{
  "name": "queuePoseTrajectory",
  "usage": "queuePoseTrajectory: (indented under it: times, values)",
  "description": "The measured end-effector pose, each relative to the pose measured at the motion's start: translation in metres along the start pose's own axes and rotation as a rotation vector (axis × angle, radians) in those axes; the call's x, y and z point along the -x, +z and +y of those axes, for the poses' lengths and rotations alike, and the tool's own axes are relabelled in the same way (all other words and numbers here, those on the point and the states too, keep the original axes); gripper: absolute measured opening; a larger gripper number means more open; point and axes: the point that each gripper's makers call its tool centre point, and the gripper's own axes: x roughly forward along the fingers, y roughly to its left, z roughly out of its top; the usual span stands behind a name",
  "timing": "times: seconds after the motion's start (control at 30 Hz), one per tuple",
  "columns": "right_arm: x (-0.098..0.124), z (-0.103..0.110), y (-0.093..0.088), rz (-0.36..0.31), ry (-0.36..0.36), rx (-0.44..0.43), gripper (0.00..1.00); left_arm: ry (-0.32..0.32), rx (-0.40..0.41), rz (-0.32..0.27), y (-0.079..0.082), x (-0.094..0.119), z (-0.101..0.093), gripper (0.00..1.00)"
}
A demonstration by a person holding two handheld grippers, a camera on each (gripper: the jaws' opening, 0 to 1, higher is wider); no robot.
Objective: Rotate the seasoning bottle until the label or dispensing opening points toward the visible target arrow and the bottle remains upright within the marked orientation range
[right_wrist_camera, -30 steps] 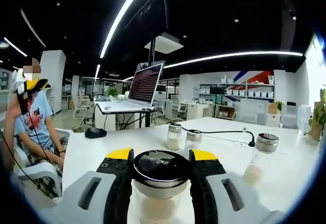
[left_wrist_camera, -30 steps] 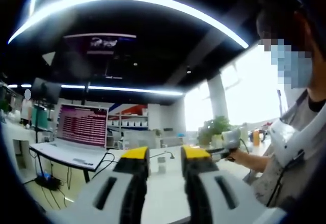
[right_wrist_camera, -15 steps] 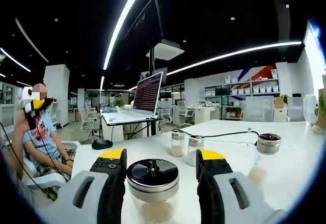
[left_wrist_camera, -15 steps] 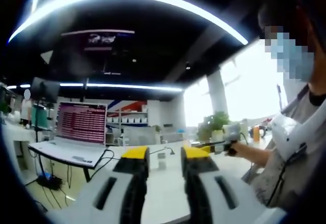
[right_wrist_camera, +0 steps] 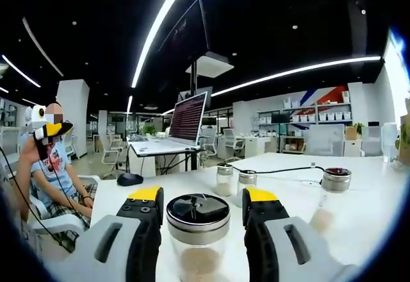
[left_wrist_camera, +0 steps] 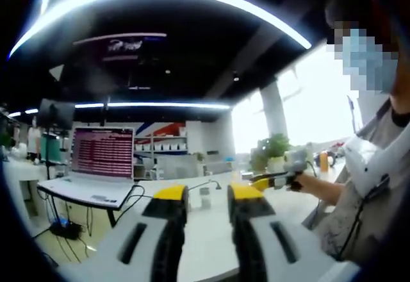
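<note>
The seasoning bottle [right_wrist_camera: 198,221], clear glass with a shiny metal lid, stands upright on the white table [right_wrist_camera: 288,173]. My right gripper [right_wrist_camera: 201,200] is open around it, one jaw on each side with a small gap to the lid. My left gripper [left_wrist_camera: 208,195] is held up over the table, its jaws a narrow gap apart with nothing between them. In the left gripper view the right gripper [left_wrist_camera: 277,179] shows at the right, in the person's hand.
Two small shakers [right_wrist_camera: 224,178] [right_wrist_camera: 246,182] and a dark-lidded jar [right_wrist_camera: 335,180] stand further back on the table. A black cable [right_wrist_camera: 282,168], a mouse [right_wrist_camera: 130,179] and a laptop [right_wrist_camera: 186,118] lie beyond. A person [right_wrist_camera: 48,170] sits at the left.
My right gripper was shut on the bottle's lid a second ago; its jaws have spread and the bottle now stands free between them. The left gripper has stayed almost still.
</note>
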Motion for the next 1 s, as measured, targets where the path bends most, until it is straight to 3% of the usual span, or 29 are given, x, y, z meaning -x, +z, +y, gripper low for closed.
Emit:
queuePoseTrajectory:
  times: [0.4,0.77,1.0]
  values:
    - [0.0007,0.0069,-0.0045,0.022,0.037,-0.012,0.40,0.004,-0.002,-0.008,0.0024,0.0025,0.0016,0.26]
    - [0.0022,0.0056,-0.0048,0.014,0.054,-0.048,0.40,-0.003,-0.001,-0.005,0.0031,0.0042,0.0038,0.26]
    - [0.0025,0.0060,-0.0059,0.032,0.123,-0.054,0.39,-0.014,0.004,-0.002,0.0018,0.0037,0.0014,0.26]
